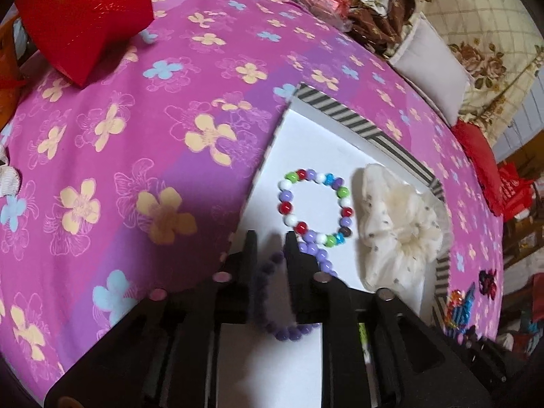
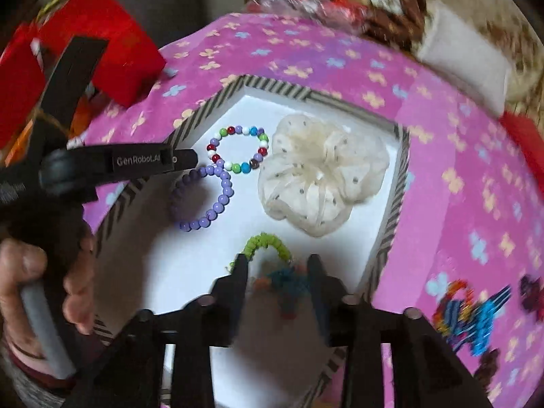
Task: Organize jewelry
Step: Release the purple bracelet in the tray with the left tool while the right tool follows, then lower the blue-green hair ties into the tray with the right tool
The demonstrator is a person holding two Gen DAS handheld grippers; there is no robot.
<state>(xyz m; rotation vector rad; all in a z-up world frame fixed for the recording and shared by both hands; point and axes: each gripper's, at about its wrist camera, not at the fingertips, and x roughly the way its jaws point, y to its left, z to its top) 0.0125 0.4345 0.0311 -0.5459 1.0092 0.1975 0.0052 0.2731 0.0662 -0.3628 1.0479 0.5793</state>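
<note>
A white box [image 1: 306,142] [image 2: 190,272] with a striped rim lies on the pink flowered cloth. In it lie a multicoloured bead bracelet [image 1: 314,207] [image 2: 238,149], a cream scrunchie [image 1: 397,224] [image 2: 323,173] and a purple bead bracelet [image 1: 289,329] [image 2: 210,197]. My left gripper [image 1: 270,238] [image 2: 190,159] hangs over the purple bracelet, jaws slightly apart, beads between them. My right gripper [image 2: 277,260] is open over a green, orange and blue fuzzy hair tie [image 2: 275,261] near the box's front.
A red box [image 1: 85,17] [image 2: 112,51] stands at the far left. Colourful hair clips [image 1: 459,302] [image 2: 472,312] and a dark ornament [image 1: 488,280] lie on the cloth right of the white box. Pillows and packets [image 1: 476,34] crowd the far side.
</note>
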